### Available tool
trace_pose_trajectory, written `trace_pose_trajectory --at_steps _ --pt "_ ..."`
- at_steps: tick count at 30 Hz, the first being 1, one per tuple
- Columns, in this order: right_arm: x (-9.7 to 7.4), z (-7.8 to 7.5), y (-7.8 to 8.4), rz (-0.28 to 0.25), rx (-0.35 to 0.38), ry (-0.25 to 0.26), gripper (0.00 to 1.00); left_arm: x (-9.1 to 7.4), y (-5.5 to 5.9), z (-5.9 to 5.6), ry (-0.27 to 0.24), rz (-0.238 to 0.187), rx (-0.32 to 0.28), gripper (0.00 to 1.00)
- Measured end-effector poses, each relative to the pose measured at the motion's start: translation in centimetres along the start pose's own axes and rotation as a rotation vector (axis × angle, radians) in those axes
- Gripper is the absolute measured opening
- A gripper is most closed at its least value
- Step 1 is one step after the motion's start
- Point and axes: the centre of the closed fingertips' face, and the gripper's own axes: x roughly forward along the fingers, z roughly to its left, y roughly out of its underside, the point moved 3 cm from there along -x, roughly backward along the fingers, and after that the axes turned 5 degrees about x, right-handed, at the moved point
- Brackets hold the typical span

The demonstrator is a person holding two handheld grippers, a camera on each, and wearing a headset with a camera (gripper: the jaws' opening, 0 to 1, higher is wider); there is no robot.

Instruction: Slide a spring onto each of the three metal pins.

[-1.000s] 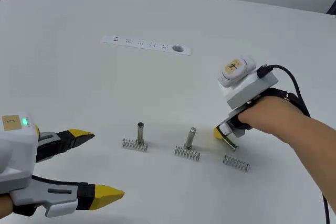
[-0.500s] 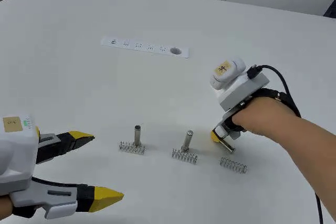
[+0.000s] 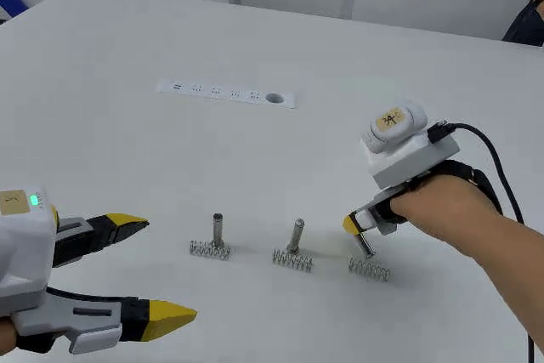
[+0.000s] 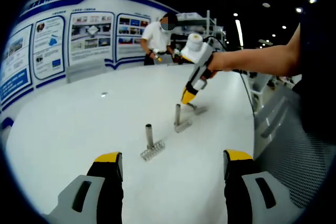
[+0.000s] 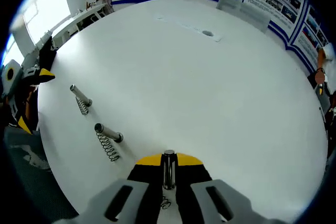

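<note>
Two metal pins stand upright on the white table, the left pin [image 3: 218, 227] and the middle pin [image 3: 297, 234]. A spring lies at the foot of each, the left spring [image 3: 209, 250] and the middle spring [image 3: 292, 260]. My right gripper [image 3: 360, 229] is shut on the third pin [image 3: 366, 246] [image 5: 168, 169], tilted just above the third spring [image 3: 369, 270]. The left gripper [image 3: 153, 271] [image 4: 173, 157] hovers open at the near left, nothing between its yellow tips. In the left gripper view both standing pins [image 4: 149, 136] are ahead, with the right gripper [image 4: 190, 94] beyond them.
A white power strip [image 3: 225, 93] lies flat at the far side of the table [image 3: 102, 125]. The right gripper's black cable [image 3: 489, 159] trails off to the right. A person [image 4: 156, 38] stands beyond the far end of the table.
The head camera has tilted, shifting the whole picture. My right gripper stays shut on the third pin, close above its spring. The left gripper has held still and open.
</note>
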Motion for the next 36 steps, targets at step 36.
trace_pose_trajectory --at_steps 36 --pt "-3.1 0.1 3.7 -0.19 0.006 -0.002 0.09 -0.3 -1.2 -0.9 -0.002 -0.009 0.035 0.8"
